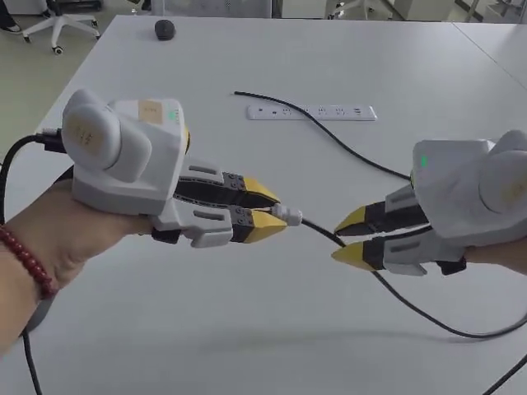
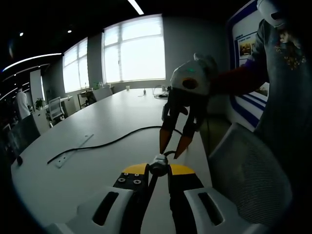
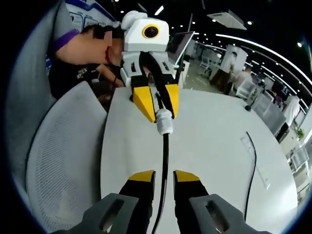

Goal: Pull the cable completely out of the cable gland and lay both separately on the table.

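1. Above the white table (image 1: 206, 321), the left gripper (image 1: 276, 213) is clamped on the white cable gland (image 1: 287, 216) at its jaw tips
2. The black cable (image 1: 317, 230) leaves the gland straight toward the right gripper (image 1: 349, 239), running between its narrowly parted jaws, seemingly unpinched
3. The pull axis follows the cable; the grippers face tip to tip, close together

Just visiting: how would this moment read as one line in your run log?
left gripper: shut on cable gland | right gripper: open, astride cable | cable: threaded through gland | both above table
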`<state>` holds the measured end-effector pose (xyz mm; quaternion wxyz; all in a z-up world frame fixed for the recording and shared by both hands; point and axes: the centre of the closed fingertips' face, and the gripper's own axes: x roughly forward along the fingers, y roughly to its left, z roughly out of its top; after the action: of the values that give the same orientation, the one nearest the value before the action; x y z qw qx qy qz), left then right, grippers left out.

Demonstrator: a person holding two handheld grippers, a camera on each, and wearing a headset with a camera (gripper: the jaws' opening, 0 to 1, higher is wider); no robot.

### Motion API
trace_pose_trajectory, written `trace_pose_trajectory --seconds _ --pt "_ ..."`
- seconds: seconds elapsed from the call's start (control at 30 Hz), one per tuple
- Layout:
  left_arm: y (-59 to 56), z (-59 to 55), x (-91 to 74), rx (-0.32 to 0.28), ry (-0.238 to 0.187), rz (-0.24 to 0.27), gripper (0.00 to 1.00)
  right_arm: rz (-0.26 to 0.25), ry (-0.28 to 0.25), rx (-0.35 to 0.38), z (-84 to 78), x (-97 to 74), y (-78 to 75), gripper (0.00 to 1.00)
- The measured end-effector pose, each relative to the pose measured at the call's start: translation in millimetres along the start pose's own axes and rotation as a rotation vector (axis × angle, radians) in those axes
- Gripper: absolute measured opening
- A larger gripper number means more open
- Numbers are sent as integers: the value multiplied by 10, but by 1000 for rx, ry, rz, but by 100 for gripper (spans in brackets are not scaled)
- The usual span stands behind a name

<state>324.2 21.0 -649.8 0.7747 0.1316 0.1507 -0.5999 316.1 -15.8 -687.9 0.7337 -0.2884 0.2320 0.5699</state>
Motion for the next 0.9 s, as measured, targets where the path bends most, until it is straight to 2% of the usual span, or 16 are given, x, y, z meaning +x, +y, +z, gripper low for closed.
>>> trace_pose_trajectory --seconds 0.03,0.13,0.37,0.9 --pt "-2 2 0 0 -1 -1 16 -7 -21 -14 85 -4 -7 10" --pt "-5 1 0 0 -1 -2 16 -9 -28 -39 185 -3 -2 10" --pt "-26 0 9 1 -3 -6 16 -3 -37 -61 297 36 8 8" --pt "-55 23 42 7 -8 -20 16 12 -29 -93 331 64 11 0"
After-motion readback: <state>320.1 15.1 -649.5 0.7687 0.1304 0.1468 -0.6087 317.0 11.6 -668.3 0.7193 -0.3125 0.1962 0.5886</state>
